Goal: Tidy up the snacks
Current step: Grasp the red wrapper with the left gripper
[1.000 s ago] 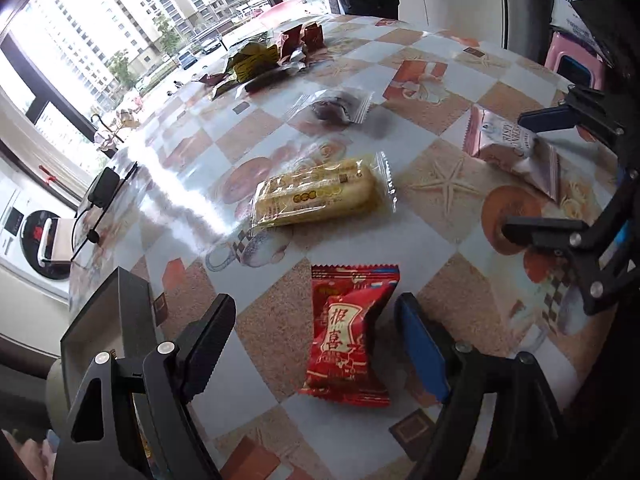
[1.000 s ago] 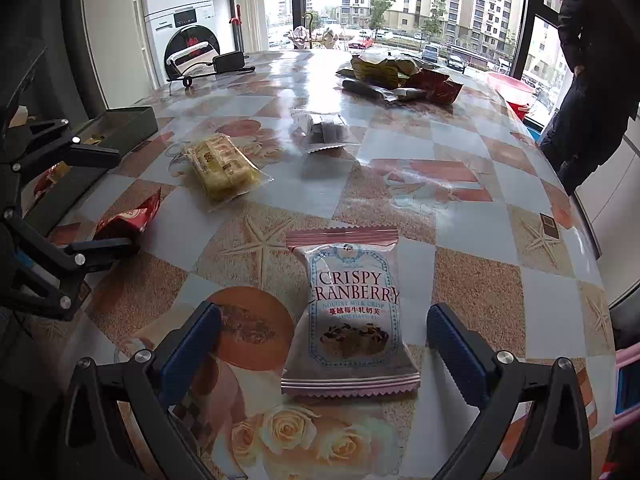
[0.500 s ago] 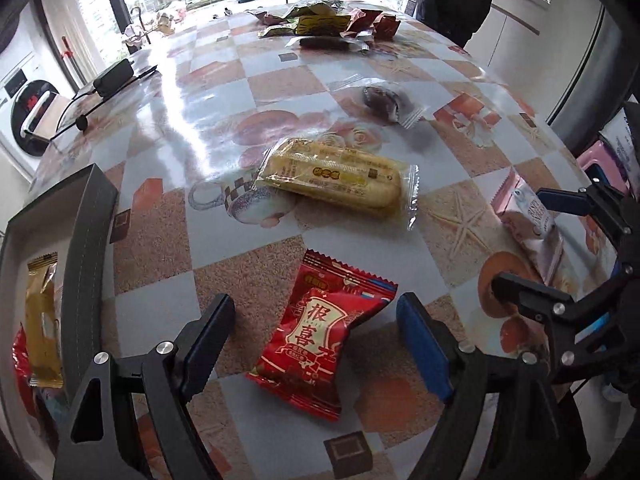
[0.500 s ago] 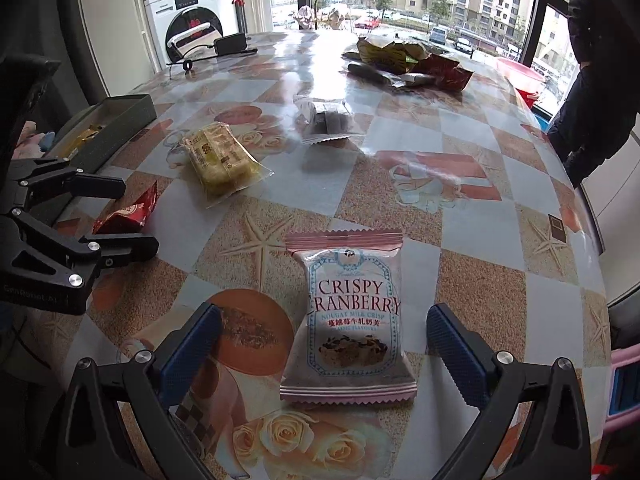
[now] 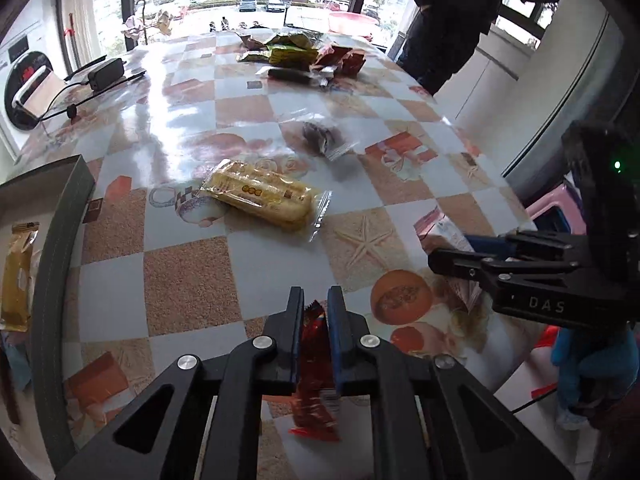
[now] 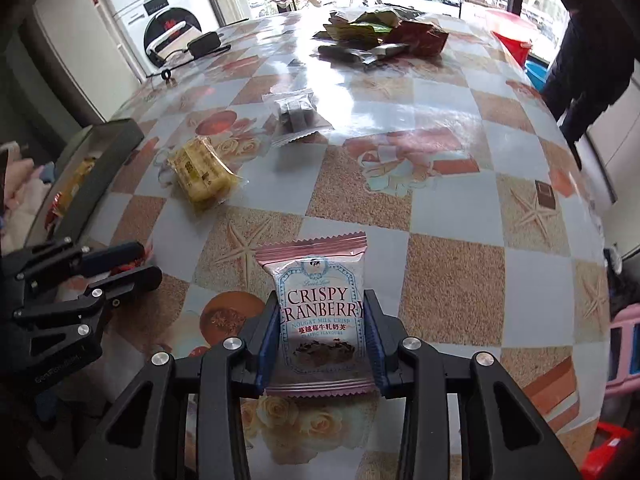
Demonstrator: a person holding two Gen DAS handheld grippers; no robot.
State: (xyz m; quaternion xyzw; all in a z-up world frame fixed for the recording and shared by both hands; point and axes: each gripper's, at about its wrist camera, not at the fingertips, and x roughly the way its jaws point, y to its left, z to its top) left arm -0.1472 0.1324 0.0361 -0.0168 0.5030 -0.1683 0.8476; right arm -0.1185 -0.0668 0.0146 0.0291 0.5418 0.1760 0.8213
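Sitting at the left edge of the bench [image 5: 188,280], a dark open-topped tray [image 5: 52,248] holds a gold-wrapped snack bar [image 5: 16,276] lying lengthwise along its floor; in the right wrist view a second, red-and-silver wrapper [image 6: 54,204] shows in the tray just beside the gold one. How much more the tray contains cannot be told, since its wall hides most of the inside.

The left gripper [image 5: 314,320] has just been closing, and its jaws are now pinched together on a red candy packet [image 5: 314,360], which stands on edge between the blue pads. The right gripper [image 6: 322,332] has likewise just been closing, and its jaws are clamped on the sides of a pink Crispy Cranberry nougat packet [image 6: 318,308], which is held face-up near the front of the bench.

Loose on the checkered bench lie a yellow cake roll in clear wrap [image 5: 264,196] and, beyond it, a clear packet with dark pieces [image 5: 324,140]. A pile of green, yellow and red snack packets [image 5: 304,56] sits at the far side.
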